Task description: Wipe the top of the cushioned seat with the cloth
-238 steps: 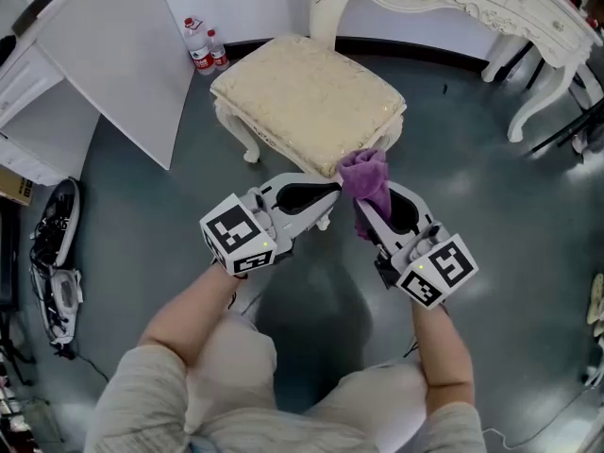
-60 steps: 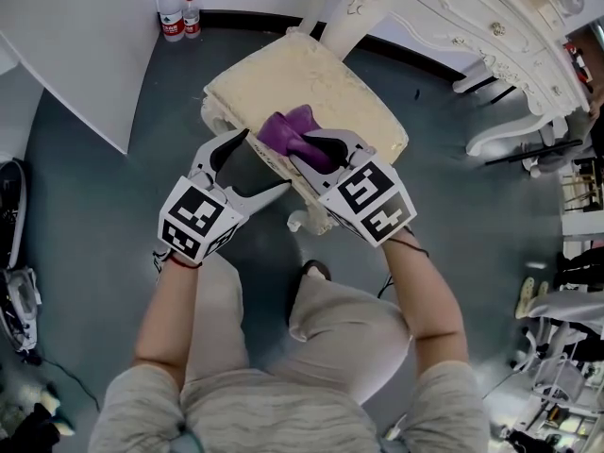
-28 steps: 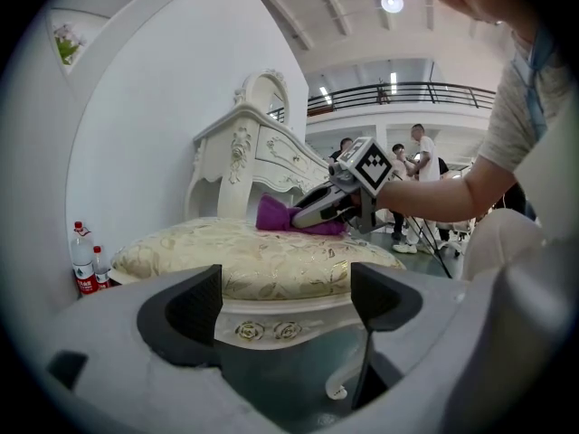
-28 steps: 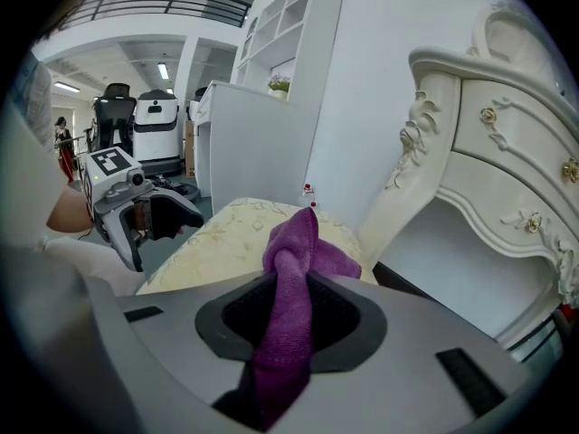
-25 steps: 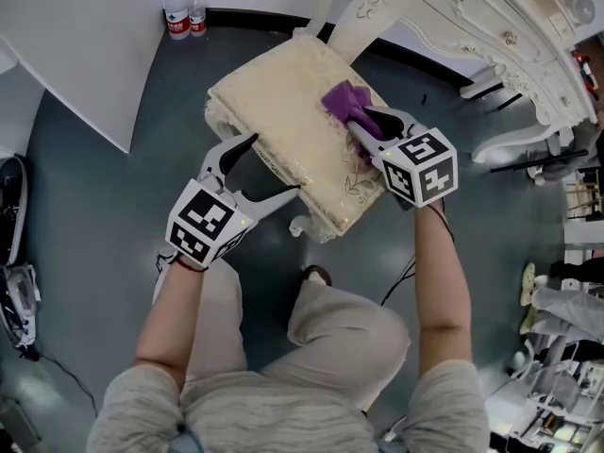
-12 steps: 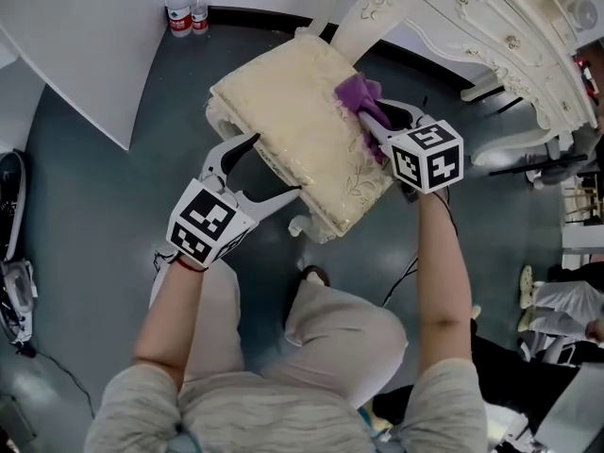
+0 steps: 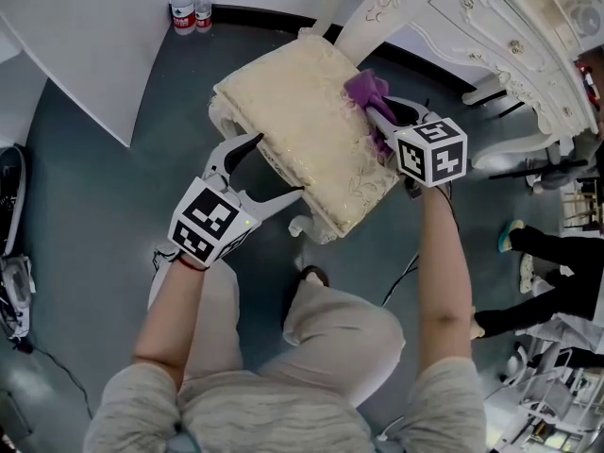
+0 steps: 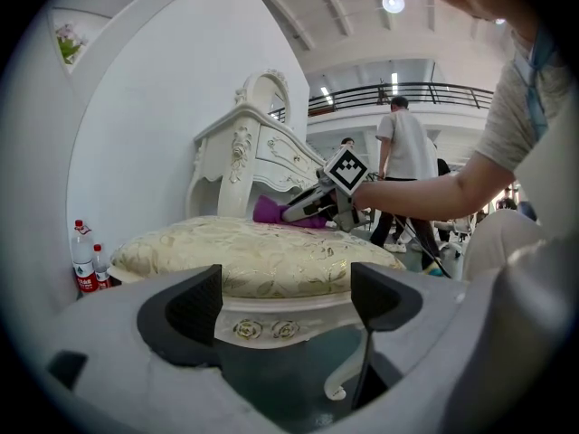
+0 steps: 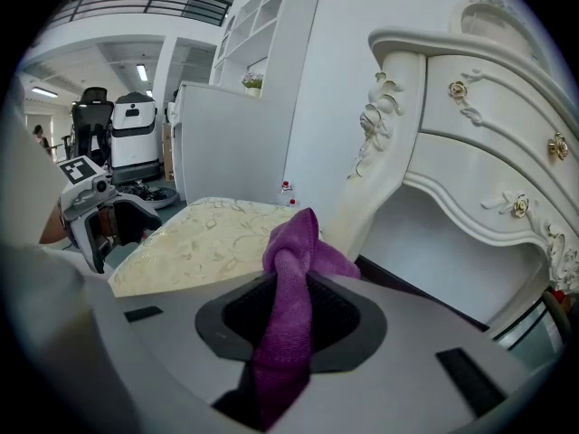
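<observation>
Right gripper view: the right gripper (image 9: 294, 313) has its jaws clamped on the purple cloth (image 9: 290, 265), which runs back between the pads and bunches into a fold just ahead of them. Beyond the fold and to its left lies the cream seat (image 9: 204, 238); to its right rises a carved white desk (image 9: 470, 143).

Head view: the right gripper (image 7: 376, 113) presses the cloth (image 7: 362, 89) onto the top of the seat (image 7: 293, 111) at the edge nearest the desk (image 7: 491, 26). Across the seat, the left gripper (image 7: 278, 166) sits at the near edge with its jaws wide apart.

Left gripper view: nothing lies between the pads of the left gripper (image 8: 288, 297); the seat (image 8: 253, 256) and its carved rail stand just ahead of them, with the cloth (image 8: 269, 211) on the far side of the top. Farther out are two bottles (image 7: 189, 12) on the floor by a white board (image 7: 85, 36), and a person (image 8: 403, 152) standing well behind.
</observation>
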